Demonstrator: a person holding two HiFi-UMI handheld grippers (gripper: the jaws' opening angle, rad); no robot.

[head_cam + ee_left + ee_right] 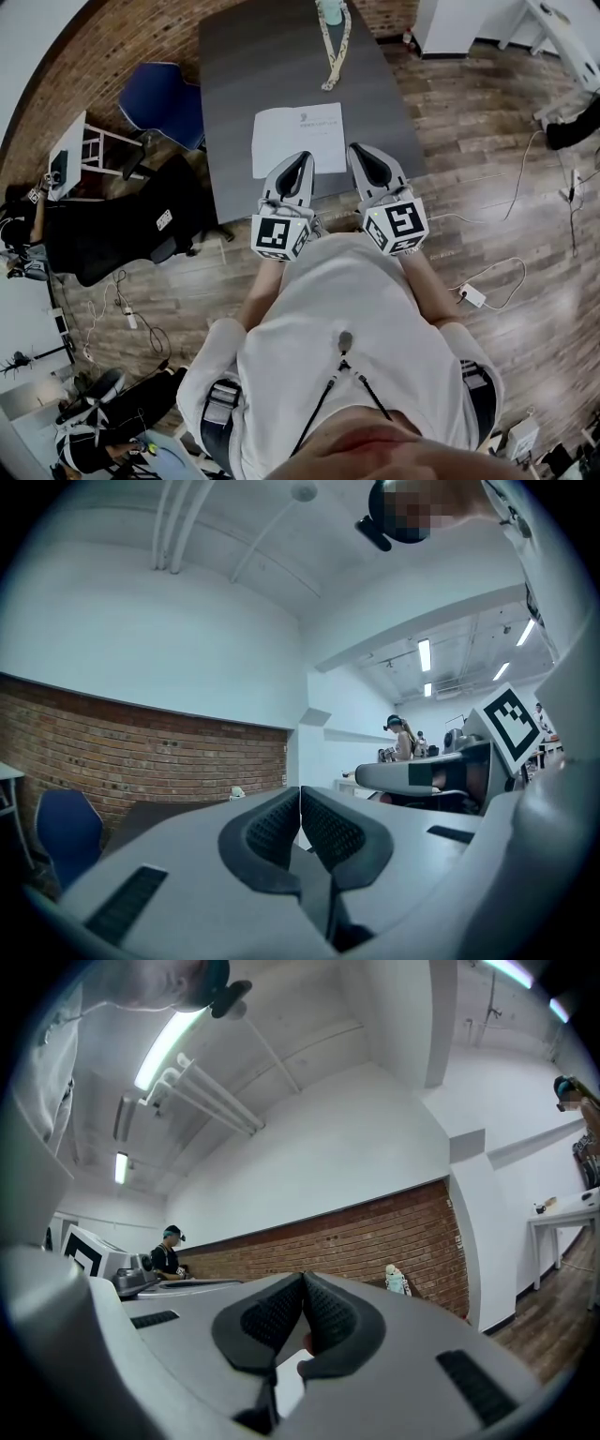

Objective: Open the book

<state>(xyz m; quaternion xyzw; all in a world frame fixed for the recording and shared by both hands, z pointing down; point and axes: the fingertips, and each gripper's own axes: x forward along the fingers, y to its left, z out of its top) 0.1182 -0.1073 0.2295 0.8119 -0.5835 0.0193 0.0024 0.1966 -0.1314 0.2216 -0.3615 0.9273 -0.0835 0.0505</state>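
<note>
- A person in a white top (pixel 352 319) stood at the near edge of a long, dark grey table (pixel 244 84), holding a grey two-jaw tool in each hand, both pointing level and away from the body; a marker cube (pixel 279 236) sat at the rear of the left tool and a second marker cube (pixel 398 225) at the rear of the right.
- The left claw (pixel 300 161) (pixel 300 803) was clenched, its ribbed black pads pressed together with nothing between them; the right claw (pixel 364 155) (pixel 302 1288) was likewise clenched and empty.
- The thin white book (pixel 298 131) lay flat and closed on the table, just ahead of both claws; the left claw's tip overlapped its near edge in the head view, and the right claw's tip sat just beside its near right corner; whether either touched the cover could not be told.
- A patterned lanyard strap (pixel 336 52) trailed along the table beyond the book, well apart from it, up to a pale teal bottle (pixel 330 11) at the far end.
- A blue chair (pixel 159 98) stood left of the table by the red brick wall (pixel 375 1237); a black office chair (pixel 122 230) sat nearer on the wooden plank floor (pixel 487 159).
</note>
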